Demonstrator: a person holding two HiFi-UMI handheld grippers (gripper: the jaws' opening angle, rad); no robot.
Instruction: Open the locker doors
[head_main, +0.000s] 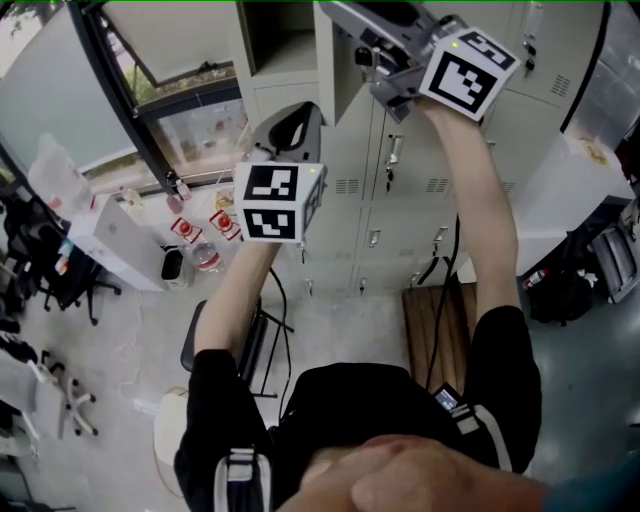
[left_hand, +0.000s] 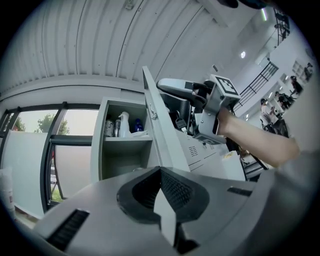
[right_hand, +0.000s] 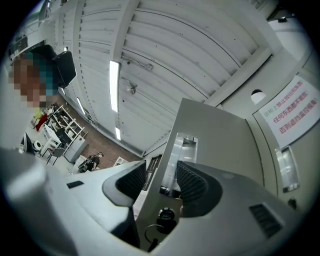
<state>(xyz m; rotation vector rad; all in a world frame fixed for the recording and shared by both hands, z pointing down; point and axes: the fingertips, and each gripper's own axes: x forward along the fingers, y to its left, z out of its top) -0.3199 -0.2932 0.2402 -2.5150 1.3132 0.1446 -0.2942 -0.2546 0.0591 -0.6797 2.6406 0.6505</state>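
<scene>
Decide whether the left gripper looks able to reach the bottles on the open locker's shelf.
Probably yes. The locker door is swung aside, held by the right gripper, and nothing stands between the left gripper and the bottles; its shut jaws would need opening.

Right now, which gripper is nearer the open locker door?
Right. The right gripper clamps the locker door at its edge beside the lock; the left gripper, shut and empty, hangs apart, lower left in the head view.

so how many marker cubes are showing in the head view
2: one cube mid-frame on the left gripper, one cube upper right on the right gripper at the open locker door. None looks hidden.
</scene>
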